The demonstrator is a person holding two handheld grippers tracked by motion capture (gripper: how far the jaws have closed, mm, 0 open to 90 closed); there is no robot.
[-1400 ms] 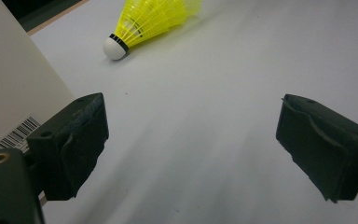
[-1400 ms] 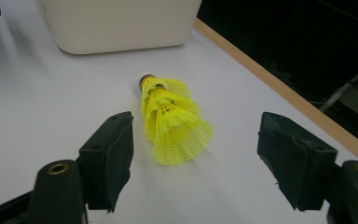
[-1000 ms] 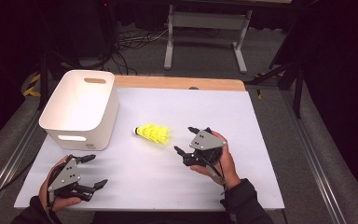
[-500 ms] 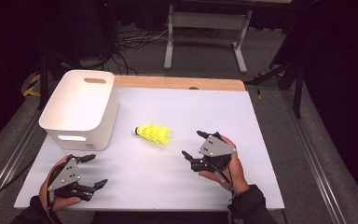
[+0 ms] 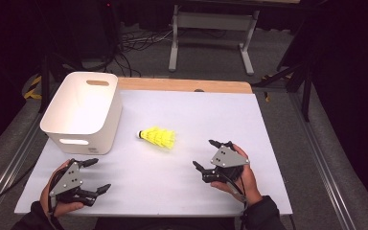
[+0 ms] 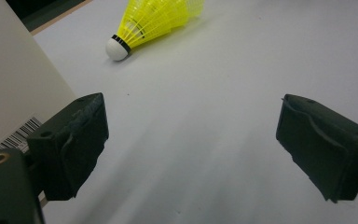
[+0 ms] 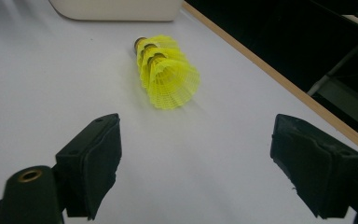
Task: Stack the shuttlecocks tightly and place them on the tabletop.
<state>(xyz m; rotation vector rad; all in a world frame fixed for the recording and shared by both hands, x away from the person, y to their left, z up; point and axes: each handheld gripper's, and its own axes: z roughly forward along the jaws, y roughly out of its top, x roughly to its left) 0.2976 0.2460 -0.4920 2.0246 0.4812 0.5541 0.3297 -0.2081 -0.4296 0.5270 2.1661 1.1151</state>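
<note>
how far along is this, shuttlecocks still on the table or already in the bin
Nothing looks done yet: the yellow shuttlecock stack lies on its side on the white table, beside the white bin, not in it. In hand: the right claw sits open near the stack, its jaws just opening, nothing between them. The left claw rests open, empty. Left, probably: grasp, lift, drop in.

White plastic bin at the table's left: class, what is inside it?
The white plastic bin shows only bare white inner walls and floor in the high view; its near wall covers the front strip of the floor.
</note>
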